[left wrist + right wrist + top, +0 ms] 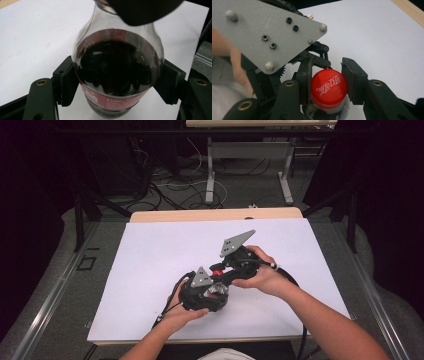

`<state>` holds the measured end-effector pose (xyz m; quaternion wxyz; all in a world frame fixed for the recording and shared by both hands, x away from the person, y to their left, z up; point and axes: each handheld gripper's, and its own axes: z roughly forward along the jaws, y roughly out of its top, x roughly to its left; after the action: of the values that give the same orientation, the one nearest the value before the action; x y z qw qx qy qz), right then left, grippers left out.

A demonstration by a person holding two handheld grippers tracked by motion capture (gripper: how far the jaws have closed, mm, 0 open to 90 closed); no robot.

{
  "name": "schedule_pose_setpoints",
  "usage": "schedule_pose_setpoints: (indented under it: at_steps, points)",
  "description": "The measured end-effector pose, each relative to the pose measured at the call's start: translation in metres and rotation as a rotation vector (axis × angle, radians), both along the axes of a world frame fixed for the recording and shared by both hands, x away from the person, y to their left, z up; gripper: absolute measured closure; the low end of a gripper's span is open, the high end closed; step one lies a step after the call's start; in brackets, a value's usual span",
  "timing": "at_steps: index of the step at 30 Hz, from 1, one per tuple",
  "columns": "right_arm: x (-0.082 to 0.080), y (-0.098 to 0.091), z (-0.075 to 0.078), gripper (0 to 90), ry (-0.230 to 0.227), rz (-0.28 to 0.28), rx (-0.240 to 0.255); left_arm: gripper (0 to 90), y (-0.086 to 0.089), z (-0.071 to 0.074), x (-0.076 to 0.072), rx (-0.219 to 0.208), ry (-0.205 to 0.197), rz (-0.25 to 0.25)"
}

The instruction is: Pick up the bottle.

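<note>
Left tool (117,82) clamps cola bottle (117,75) body; right tool (325,85) closed on red cap (329,89) atop bottle. Twist cap squarely, keep bottle steady, avoid spill on tabletop (150,270).

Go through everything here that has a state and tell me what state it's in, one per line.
Bottle: held above the table, partly full of dark drink.
Red cap: on the bottle's neck.
Left tongs: shut on the bottle's body.
Right tongs: shut on the red cap.
Table: covered by a white sheet.
</note>
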<state>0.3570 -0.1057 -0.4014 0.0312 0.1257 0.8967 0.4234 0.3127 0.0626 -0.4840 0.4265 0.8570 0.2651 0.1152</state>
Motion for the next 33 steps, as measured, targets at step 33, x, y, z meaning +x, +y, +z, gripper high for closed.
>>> schedule_pose_setpoints:
  at_steps: [33]
  points:
    - [0.017,0.008,0.022,44.0,-0.06,0.449,-0.201,29.8,-0.004,0.001,-0.004,0.014,0.018,-0.055]
